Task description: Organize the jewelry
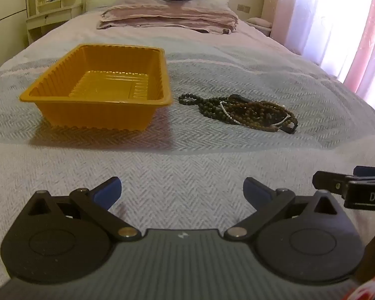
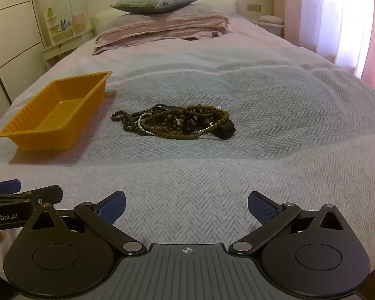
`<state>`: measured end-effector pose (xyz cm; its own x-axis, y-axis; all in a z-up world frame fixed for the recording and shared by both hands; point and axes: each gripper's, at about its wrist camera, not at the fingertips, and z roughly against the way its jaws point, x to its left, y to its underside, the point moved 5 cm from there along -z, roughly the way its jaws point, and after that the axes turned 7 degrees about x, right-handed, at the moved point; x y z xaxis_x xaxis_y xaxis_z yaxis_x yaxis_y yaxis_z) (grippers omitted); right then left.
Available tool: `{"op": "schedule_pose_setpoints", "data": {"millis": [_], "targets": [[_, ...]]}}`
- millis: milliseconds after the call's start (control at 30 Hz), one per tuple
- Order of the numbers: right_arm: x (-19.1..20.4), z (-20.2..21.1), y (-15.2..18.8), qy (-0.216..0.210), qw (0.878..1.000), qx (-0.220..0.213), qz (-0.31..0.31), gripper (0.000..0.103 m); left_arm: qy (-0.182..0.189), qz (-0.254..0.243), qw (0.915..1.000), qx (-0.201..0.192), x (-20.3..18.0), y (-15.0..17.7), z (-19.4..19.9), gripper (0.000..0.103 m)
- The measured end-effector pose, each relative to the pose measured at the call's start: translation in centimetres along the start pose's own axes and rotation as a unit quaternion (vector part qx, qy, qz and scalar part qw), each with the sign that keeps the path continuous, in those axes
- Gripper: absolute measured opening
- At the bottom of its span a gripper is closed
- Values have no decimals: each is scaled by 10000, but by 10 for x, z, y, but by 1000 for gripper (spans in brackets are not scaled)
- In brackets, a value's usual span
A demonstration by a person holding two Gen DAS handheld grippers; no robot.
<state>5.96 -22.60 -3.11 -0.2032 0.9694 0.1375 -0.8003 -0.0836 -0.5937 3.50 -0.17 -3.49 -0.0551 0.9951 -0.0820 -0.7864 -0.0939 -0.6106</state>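
Tangled dark and brown bead strands; thin pearl strand across them

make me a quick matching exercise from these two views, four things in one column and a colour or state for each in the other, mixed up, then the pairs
Things:
1. tray
2. bead pile
3. top pillow
4. left gripper

States:
a. green-grey, on folded pink bedding
b. fingers wide apart, nothing between
c. orange, nothing in it
d. tangled heap on the herringbone blanket

Pairs: 1-c, 2-d, 3-a, 4-b
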Motion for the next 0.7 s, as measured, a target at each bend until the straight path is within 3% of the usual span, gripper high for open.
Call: {"op": "schedule_pose_setpoints", "data": {"millis": [133,700], "targets": [[0,0,1,-8,10000,6,-18,103,126,116,9999,18,8,-3,-1,103],[-2,1,0,-1,10000,-51,-32,103,51,94,9999,-45,2,-2,2,103]]}}
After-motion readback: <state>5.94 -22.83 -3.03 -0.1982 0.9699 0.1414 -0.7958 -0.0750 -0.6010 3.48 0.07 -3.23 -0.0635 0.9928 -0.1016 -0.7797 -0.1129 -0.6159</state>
